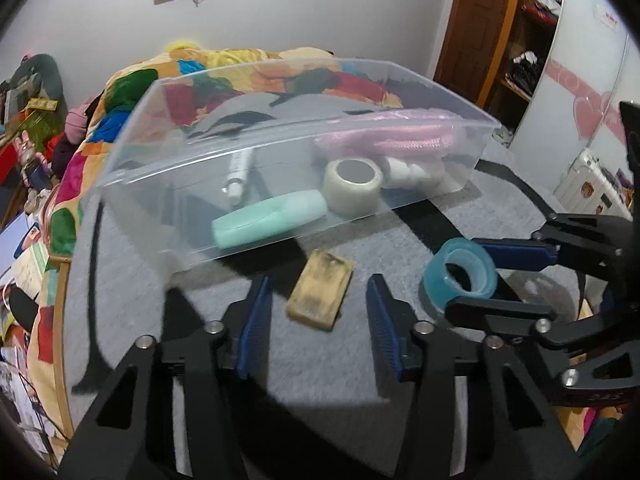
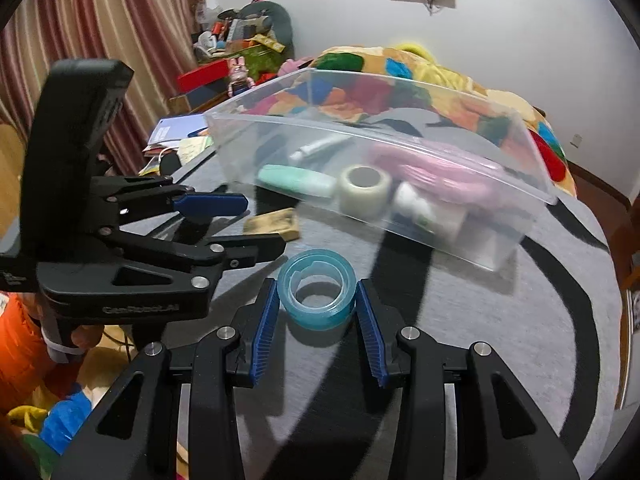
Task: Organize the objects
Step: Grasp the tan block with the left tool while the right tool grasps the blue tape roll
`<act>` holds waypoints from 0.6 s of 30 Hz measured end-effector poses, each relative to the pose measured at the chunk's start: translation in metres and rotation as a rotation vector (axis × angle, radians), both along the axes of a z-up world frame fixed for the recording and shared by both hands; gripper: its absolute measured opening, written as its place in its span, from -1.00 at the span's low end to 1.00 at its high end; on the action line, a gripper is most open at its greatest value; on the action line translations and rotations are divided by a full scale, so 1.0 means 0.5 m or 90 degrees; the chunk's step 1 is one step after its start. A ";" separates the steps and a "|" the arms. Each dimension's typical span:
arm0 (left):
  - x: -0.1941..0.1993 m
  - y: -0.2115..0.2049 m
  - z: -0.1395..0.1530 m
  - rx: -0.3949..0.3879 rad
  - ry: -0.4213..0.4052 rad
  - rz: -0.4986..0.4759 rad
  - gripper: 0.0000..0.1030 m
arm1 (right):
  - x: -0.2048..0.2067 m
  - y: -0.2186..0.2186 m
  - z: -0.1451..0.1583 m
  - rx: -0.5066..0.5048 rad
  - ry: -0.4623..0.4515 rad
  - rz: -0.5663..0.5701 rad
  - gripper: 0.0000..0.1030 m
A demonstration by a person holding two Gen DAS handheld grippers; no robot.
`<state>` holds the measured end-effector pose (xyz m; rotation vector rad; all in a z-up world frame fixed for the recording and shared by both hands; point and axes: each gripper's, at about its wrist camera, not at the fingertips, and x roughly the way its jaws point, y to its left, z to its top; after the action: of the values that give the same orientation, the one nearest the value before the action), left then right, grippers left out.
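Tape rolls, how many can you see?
2. A blue tape roll sits on the grey mat between the right gripper fingers. A whitish tape roll lies inside the clear bin. Others may be hidden.

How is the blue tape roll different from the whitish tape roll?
The blue tape roll is see-through blue; the whitish tape roll is cloudy and pale. The blue tape roll sits on the grey mat between the right gripper fingers, while the whitish tape roll lies inside the clear plastic box. Both are round rolls with a hole in the middle.
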<state>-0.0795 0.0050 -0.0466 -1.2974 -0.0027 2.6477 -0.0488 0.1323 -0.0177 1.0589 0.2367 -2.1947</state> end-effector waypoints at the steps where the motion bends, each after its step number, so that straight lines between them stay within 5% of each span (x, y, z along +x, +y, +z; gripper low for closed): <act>1: -0.003 0.003 -0.001 -0.007 0.003 0.000 -0.21 | -0.002 0.002 0.001 -0.002 -0.001 -0.004 -0.30; 4: -0.006 0.010 0.001 -0.011 0.007 -0.002 -0.54 | -0.005 0.014 0.001 -0.013 -0.005 -0.017 -0.29; 18: 0.018 -0.017 0.077 0.020 0.068 0.019 -0.55 | -0.035 0.039 0.074 -0.055 0.052 -0.055 -0.29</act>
<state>-0.0706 -0.0034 -0.0082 -1.1546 -0.0493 2.7276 -0.0660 0.1518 0.0196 0.9496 0.1328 -2.3072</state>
